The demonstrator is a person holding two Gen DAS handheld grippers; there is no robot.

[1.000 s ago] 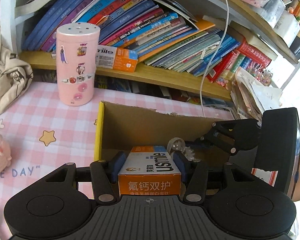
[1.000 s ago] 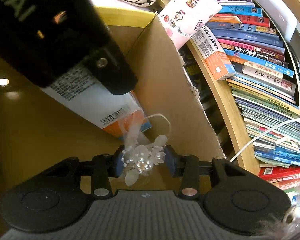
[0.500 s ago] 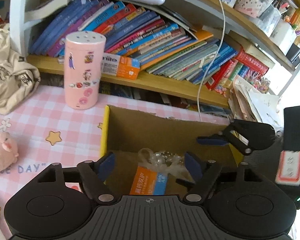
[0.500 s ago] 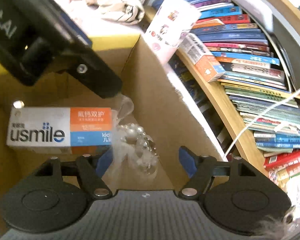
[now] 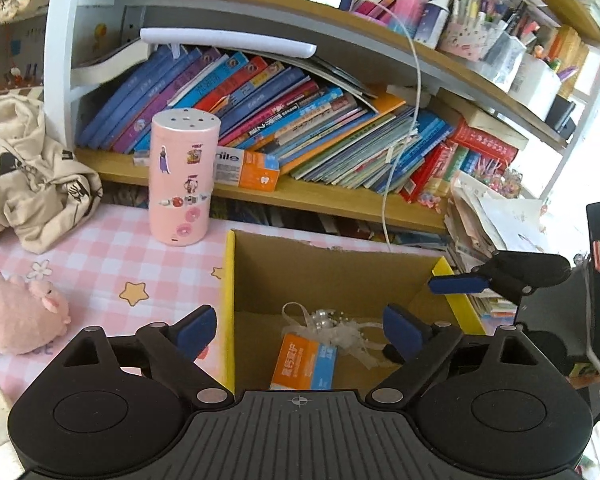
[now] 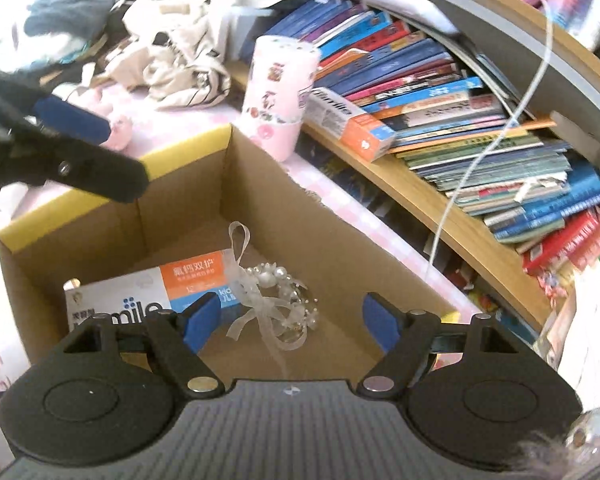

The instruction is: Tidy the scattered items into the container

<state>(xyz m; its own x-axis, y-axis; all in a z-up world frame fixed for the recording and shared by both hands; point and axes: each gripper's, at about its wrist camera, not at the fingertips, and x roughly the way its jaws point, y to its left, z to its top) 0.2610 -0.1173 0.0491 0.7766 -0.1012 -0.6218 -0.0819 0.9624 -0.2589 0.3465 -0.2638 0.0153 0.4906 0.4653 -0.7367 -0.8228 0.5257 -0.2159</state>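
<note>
We held both hand-held grippers, left (image 5: 300, 330) and right (image 6: 290, 322), spread empty above the cardboard box (image 6: 260, 184); toothpaste box (image 6: 148, 292) and pearl ribbon ornament (image 6: 276, 300) lay inside at lower centre.

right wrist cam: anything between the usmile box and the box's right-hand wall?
Yes. In the right wrist view, the pearl-and-ribbon ornament lies against the usmile box; past it, bare floor up to the cardboard box wall.

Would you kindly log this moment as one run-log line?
left gripper: open | right gripper: open | toothpaste box, beaded ribbon ornament: in cardboard box
</note>
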